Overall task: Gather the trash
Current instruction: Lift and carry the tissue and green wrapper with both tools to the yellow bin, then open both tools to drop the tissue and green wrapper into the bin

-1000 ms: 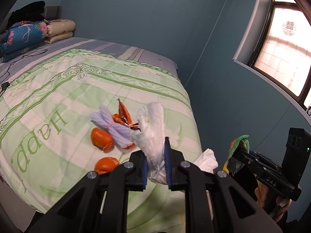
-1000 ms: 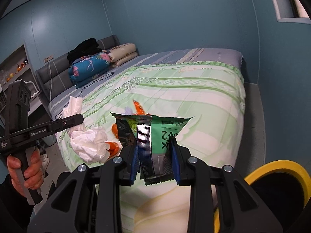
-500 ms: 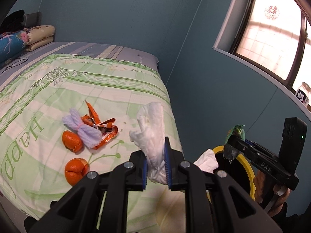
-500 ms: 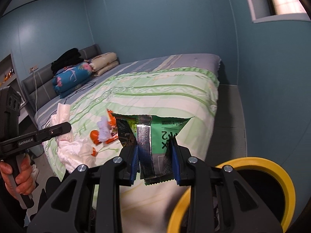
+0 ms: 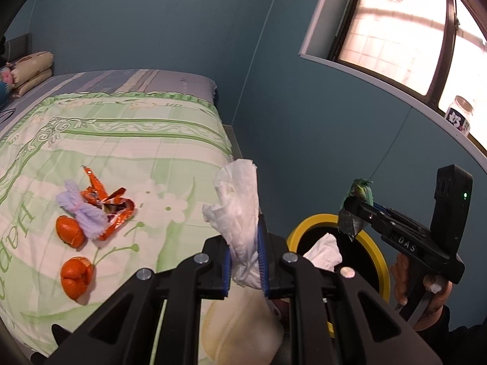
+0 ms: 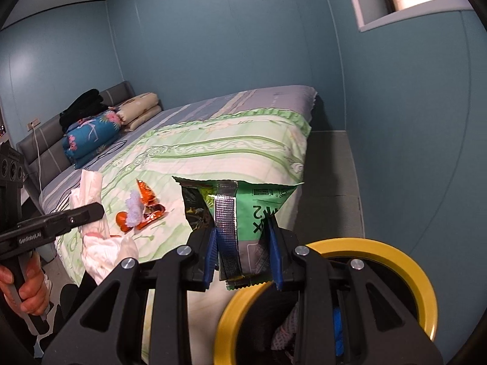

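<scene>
My left gripper [image 5: 245,257] is shut on a crumpled white tissue [image 5: 239,206] and holds it over the bed's foot corner, beside the yellow-rimmed trash bin [image 5: 377,252]. My right gripper [image 6: 243,255] is shut on a green snack wrapper [image 6: 240,210] just above the bin's rim [image 6: 392,258]. An orange wrapper [image 5: 114,205], a lilac fluffy bundle [image 5: 82,213] and two pieces of orange peel [image 5: 71,235] lie on the green bedspread [image 5: 137,152]. They also show in the right wrist view [image 6: 140,210].
The bin [image 6: 304,328] stands on the floor at the bed's foot, with trash inside. Folded bedding and pillows [image 6: 100,124] sit at the headboard. Blue walls close in on the far side, and a jar [image 5: 459,115] stands on the window sill.
Both grippers have swung right, away from the bed's middle and toward the bin, each still holding its piece. The bin has come into full view under the right gripper.
</scene>
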Available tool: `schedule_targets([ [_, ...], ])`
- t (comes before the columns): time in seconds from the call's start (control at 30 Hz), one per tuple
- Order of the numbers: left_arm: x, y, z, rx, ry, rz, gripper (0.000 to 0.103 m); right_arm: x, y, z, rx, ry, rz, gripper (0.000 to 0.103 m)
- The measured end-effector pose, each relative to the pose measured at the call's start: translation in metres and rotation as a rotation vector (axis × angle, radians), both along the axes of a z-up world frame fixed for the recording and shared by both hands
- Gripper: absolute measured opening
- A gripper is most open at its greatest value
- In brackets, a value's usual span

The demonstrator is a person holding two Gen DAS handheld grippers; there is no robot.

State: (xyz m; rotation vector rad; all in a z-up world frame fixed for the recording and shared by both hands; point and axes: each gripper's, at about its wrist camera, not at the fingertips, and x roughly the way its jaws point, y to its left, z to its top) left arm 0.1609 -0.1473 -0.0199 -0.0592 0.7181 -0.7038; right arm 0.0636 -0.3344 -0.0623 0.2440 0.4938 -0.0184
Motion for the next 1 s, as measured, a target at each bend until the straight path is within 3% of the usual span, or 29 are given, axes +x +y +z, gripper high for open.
schedule_targets([
  [0.53, -0.022, -0.074, -0.016, 0.081, 0.031, -0.162, 0.013, -0.021, -0.032, -0.009, -0.004, 0.041, -0.102, 0.028],
  [1.0, -0.033, -0.134, -0.049, 0.142, 0.095, -0.264, 0.013, -0.022, -0.067, -0.035, 0.070, 0.121, -0.164, 0.028],
])
